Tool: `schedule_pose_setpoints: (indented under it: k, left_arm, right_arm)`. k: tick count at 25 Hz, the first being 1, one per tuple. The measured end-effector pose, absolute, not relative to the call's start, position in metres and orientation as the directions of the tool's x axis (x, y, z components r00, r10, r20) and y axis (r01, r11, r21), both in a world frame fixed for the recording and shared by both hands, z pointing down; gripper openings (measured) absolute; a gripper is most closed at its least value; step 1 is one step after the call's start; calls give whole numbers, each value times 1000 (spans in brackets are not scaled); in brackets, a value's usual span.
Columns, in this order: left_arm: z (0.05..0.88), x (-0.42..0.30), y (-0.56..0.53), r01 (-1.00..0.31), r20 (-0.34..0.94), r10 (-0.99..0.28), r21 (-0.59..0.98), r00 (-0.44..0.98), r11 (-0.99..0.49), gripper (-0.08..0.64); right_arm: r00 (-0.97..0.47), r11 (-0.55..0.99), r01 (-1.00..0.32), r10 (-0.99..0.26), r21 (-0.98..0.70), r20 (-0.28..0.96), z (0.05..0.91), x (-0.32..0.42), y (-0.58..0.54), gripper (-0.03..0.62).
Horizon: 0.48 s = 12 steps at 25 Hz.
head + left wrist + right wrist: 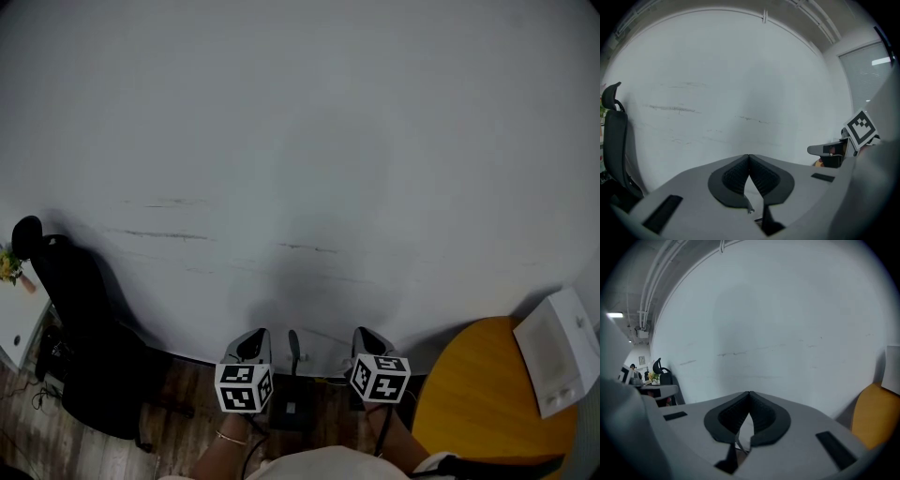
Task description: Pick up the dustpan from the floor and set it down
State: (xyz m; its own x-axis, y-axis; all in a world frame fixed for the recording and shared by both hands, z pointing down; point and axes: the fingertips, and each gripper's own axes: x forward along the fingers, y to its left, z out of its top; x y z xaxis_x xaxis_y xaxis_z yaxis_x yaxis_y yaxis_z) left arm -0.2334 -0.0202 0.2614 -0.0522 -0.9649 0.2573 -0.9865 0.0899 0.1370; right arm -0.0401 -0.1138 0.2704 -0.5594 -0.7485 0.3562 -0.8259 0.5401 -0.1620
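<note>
grip: left hand-held gripper pinched together, empty; right hand-held gripper the same | dustpan: dark shape I take for it, on the floor at the wall, between both, unheld | feel: likely light, stiff plastic; I'd take the upright handle | room: wooden floor, chair left, orange desk right

Two grippers, one chair, one table, one box.

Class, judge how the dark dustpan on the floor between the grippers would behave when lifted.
The dustpan looks like rigid dark plastic, so probably stiff and light. Its thin upright handle suggests it may swing or tip if gripped high.
</note>
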Motion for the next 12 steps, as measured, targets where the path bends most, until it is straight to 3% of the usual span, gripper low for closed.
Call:
schedule_pose_setpoints:
  k: [12]
  left_arm:
    - [260,-232,-26,-989,260,-965,126,-44,79,18]
  right_arm:
    - [-529,516,-845,-765,-143,367,271,-33,-114,32]
